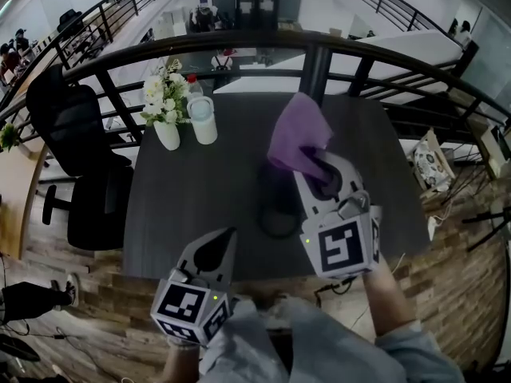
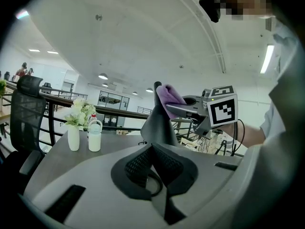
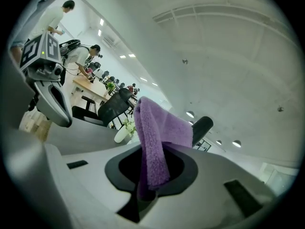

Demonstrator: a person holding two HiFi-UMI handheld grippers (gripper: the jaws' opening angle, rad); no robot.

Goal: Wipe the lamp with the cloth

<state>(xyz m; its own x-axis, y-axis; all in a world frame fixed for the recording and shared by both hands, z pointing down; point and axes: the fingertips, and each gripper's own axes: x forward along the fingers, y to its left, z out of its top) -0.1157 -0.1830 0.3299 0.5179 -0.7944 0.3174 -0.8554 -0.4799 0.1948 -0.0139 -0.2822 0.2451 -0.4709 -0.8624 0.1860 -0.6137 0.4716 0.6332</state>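
Note:
On the dark table (image 1: pixel 200 190) stands a dark lamp (image 1: pixel 275 214) with a round base; in the left gripper view it rises as a grey cone (image 2: pixel 159 120). A purple cloth (image 1: pixel 299 138) lies over the lamp's top, and my right gripper (image 1: pixel 318 166) is shut on it. The right gripper view shows the cloth (image 3: pixel 155 142) hanging from the jaws (image 3: pixel 151 178), with the lamp's dark head (image 3: pixel 202 128) just behind. My left gripper (image 1: pixel 227 236) hovers at the table's near edge, left of the lamp base, shut and empty (image 2: pixel 152 146).
A white vase of white flowers (image 1: pixel 166 106) and a white bottle (image 1: pixel 203 118) stand at the table's far left. A black office chair (image 1: pixel 76 146) is left of the table. A black railing (image 1: pixel 319 54) runs behind it.

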